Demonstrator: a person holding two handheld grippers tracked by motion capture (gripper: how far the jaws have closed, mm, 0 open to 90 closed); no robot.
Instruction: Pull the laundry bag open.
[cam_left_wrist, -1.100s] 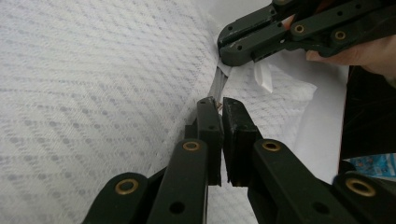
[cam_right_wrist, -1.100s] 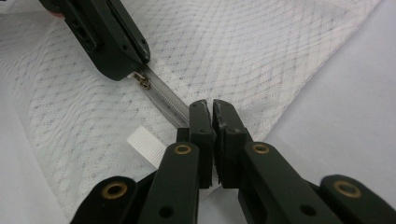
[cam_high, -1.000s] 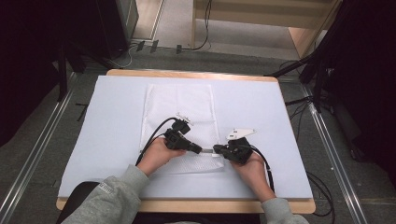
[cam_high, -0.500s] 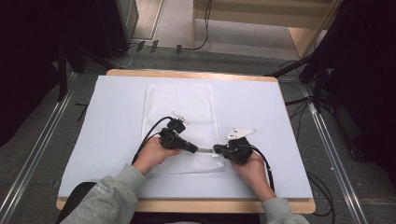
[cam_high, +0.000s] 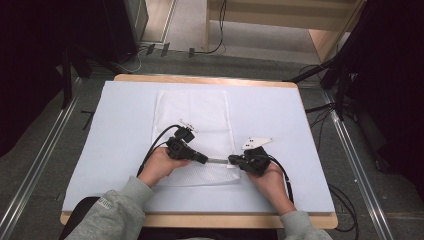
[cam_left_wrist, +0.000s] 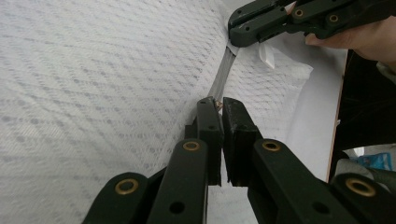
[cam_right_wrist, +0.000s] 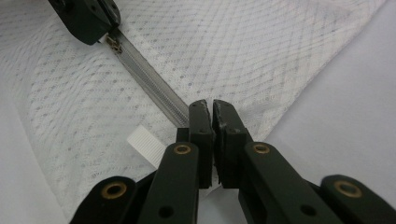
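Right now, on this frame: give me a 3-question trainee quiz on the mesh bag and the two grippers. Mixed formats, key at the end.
1. True or false: the left gripper is shut at the zipper pull.
2. Where does the right gripper grip the white mesh bag?
A. at the far edge
B. at the end of the zipper, near the bag's corner
C. on the blue mat beside the bag
3. Fill in: a small white ____ sticks out of the bag just left of the right gripper's jaws.

Key: 1 true; 2 B; 3 tag.
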